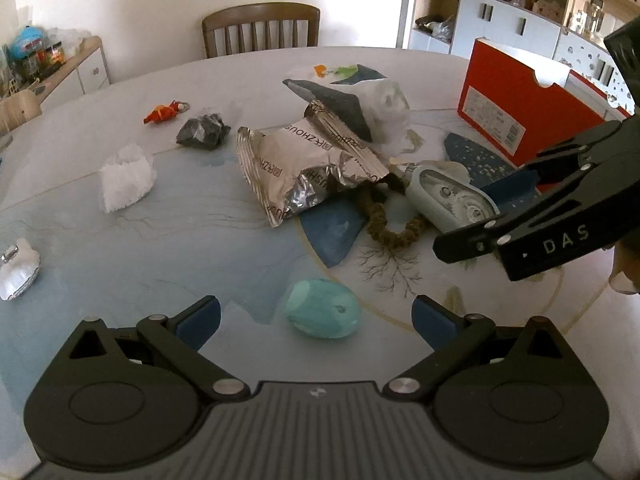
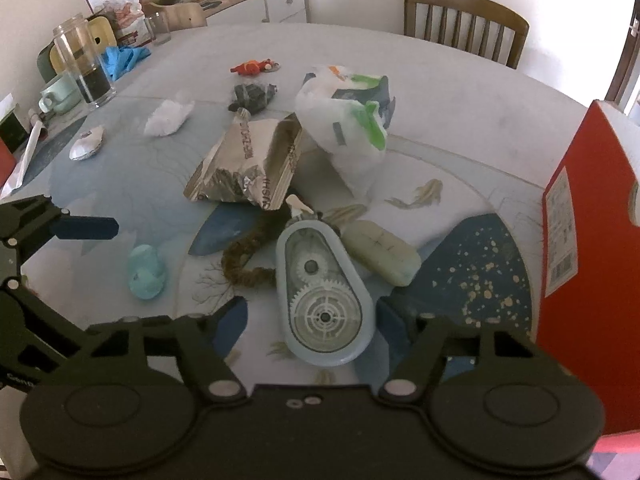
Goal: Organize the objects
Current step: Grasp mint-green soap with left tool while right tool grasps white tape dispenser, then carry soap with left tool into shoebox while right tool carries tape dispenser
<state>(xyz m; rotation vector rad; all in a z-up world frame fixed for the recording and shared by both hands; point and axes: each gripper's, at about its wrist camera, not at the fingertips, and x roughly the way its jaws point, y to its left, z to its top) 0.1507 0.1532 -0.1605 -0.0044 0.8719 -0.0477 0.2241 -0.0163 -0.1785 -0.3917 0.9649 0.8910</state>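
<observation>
My left gripper (image 1: pixel 316 320) is open, with a teal egg-shaped case (image 1: pixel 322 307) lying between its fingertips on the table; the case also shows in the right wrist view (image 2: pixel 146 272). My right gripper (image 2: pixel 312 330) is open around the wide end of a pale blue correction-tape dispenser (image 2: pixel 324 296) with white gears, which lies flat; the dispenser also shows in the left wrist view (image 1: pixel 452 196). A crumpled silver foil bag (image 1: pixel 304 168) lies mid-table. A red cardboard box (image 2: pixel 588 248) stands upright at the right.
A brown braided ring (image 2: pixel 248 268), a pale green bar (image 2: pixel 380 252), a white plastic bag (image 2: pixel 348 136), a black crumpled wrapper (image 1: pixel 204 130), an orange toy (image 1: pixel 164 112) and white fluffy pieces (image 1: pixel 126 178) lie scattered. A glass jar (image 2: pixel 82 66) and mug (image 2: pixel 60 94) stand far left. A chair (image 1: pixel 262 30) is behind.
</observation>
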